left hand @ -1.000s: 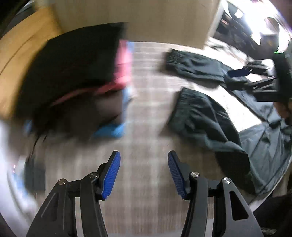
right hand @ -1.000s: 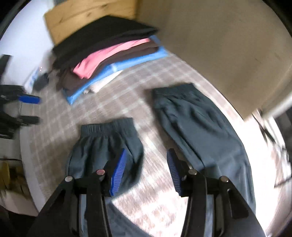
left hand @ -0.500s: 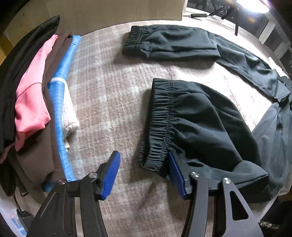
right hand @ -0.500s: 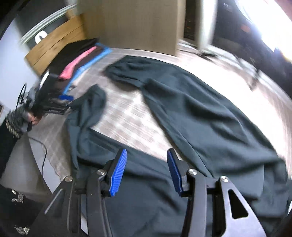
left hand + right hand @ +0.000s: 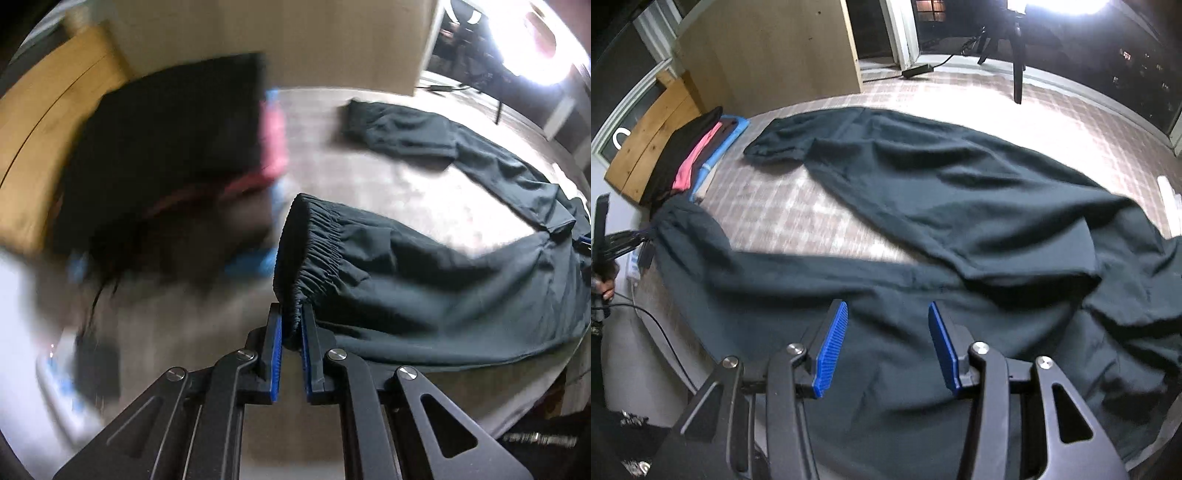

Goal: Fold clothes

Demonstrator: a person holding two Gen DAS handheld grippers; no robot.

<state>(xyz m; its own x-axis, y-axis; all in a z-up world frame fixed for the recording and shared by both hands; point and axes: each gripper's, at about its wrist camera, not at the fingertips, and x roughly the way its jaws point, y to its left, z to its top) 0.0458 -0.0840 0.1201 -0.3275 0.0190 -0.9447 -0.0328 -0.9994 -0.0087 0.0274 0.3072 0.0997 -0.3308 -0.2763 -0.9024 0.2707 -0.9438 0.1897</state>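
The left gripper [image 5: 291, 328] was closing, its blue pads [image 5: 276, 332] pinching the gathered elastic cuff [image 5: 314, 240] of the dark green trousers [image 5: 960, 206], seemingly to carry that leg across for a fold. The trousers lay spread over the checked tablecloth [image 5: 783, 206], waist toward the near edge, one cuff raised, the other [image 5: 772, 146] flat near the far edge. The right gripper [image 5: 886, 339] hovered over the cloth, fingers spread and empty, perhaps to pin it. One stack of folded clothes [image 5: 690, 162] sat at the far left corner
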